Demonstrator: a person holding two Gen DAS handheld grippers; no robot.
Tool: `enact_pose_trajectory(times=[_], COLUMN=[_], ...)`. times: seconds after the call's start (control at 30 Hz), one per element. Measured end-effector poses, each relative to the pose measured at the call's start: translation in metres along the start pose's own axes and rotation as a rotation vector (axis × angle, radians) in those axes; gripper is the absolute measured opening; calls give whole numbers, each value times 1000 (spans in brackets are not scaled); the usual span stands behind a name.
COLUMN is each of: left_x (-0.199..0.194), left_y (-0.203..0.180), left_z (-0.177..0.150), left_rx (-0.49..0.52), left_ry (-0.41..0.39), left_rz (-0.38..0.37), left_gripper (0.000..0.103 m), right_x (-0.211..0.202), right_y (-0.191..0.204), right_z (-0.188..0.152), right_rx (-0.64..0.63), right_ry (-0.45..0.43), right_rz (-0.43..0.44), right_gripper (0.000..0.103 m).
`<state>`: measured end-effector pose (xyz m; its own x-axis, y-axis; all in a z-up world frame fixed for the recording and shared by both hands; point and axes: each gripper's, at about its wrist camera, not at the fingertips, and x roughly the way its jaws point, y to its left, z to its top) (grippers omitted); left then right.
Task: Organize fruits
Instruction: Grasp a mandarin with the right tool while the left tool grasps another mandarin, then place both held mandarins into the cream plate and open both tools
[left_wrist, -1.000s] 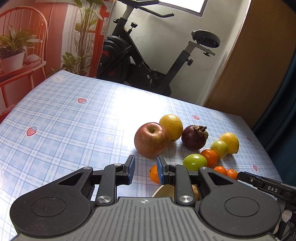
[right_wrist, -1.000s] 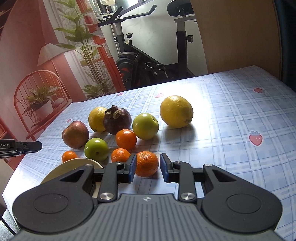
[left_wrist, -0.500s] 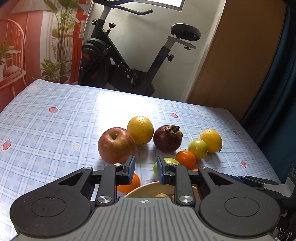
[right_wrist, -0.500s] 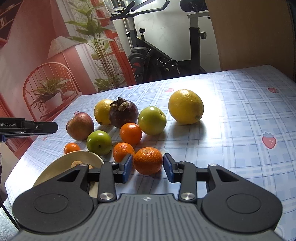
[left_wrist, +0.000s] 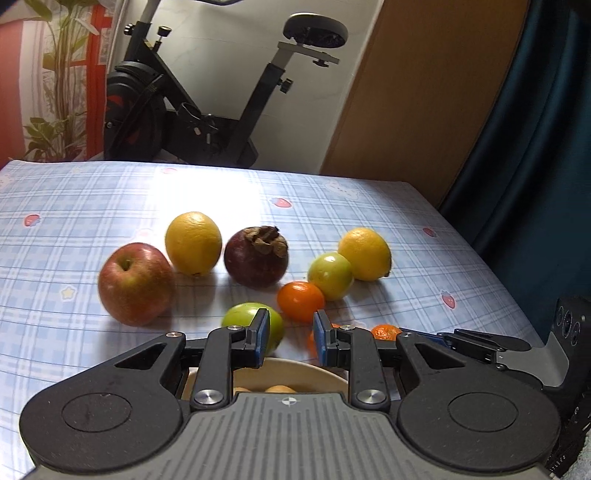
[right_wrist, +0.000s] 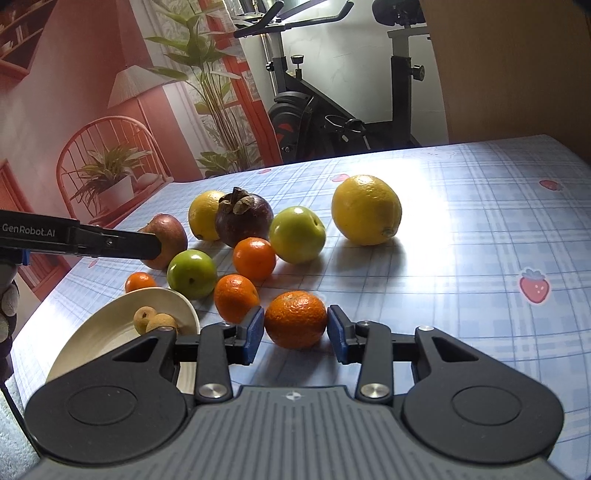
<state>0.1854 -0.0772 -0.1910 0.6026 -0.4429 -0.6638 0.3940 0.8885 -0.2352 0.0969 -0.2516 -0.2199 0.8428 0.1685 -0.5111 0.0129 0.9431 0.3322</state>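
Daylit, tablecloth (right_wrist: 443, 206) glare, fisheye edges

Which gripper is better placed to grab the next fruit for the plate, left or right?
Right. The right gripper already brackets the mandarin, with a pad on each side, next to the plate. The left gripper is empty and hangs over the plate with no fruit between its pads.

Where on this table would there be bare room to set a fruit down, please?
Bare cloth lies right of the large lemon, out to the strawberry print, and left of the red apple. It is crowded between the plate, the green fruits and the small oranges.
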Motion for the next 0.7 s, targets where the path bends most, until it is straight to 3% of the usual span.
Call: enact_pose_trajectory(times=[0.23, 0.37, 0.7], left_x=[29, 34, 49], left_y=[-30, -33, -37], left_z=[-4, -7, -9], left_rx=[76, 91, 121], left_ry=[52, 62, 104], left_rz=[-22, -11, 16], left_gripper=[29, 43, 43], right_x=[-17, -20, -21], right_y=[-28, -35, -37], right_z=[-3, -4, -5], right_rx=[84, 128, 152], right_ry=[-45, -61, -69], right_rz=[-28, -13, -10], right_gripper=[40, 40, 40])
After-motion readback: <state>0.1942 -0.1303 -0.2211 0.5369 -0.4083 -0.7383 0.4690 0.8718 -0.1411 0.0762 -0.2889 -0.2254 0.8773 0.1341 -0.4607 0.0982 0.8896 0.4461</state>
